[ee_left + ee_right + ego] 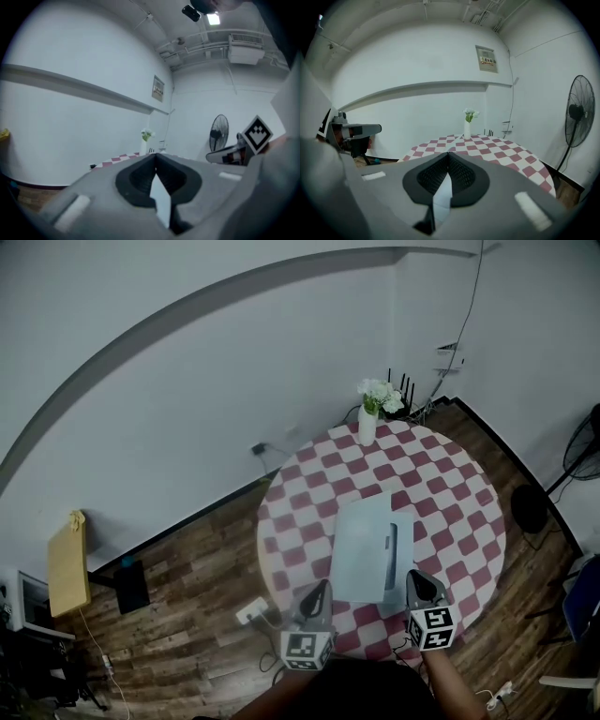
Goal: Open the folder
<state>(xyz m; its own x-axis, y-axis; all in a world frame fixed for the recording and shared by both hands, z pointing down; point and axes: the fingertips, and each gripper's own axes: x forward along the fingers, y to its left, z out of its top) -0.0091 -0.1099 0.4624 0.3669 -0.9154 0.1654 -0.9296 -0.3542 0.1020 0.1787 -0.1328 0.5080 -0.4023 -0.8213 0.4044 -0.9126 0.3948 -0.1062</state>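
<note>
In the head view, the folder (368, 549) lies closed, flat and pale grey, on the round checked table (450, 493) near its near edge, with open wooden floor all round. Our left gripper (323, 587) and right gripper (418, 577) hover by its near corners. In the left gripper view our jaws are clenched on nothing. The right gripper view shows the same, with clear tabletop ahead.

The folder (366, 549) lies on the table (469, 521), toward 6 o'clock of its centre. The vase (367, 425) stands at the table's 12 o'clock rim. The left gripper (322, 589) is at the folder's 7 o'clock and the right gripper (419, 579) at its 5 o'clock. The fan (585, 448) stands off the table at 3 o'clock.
</note>
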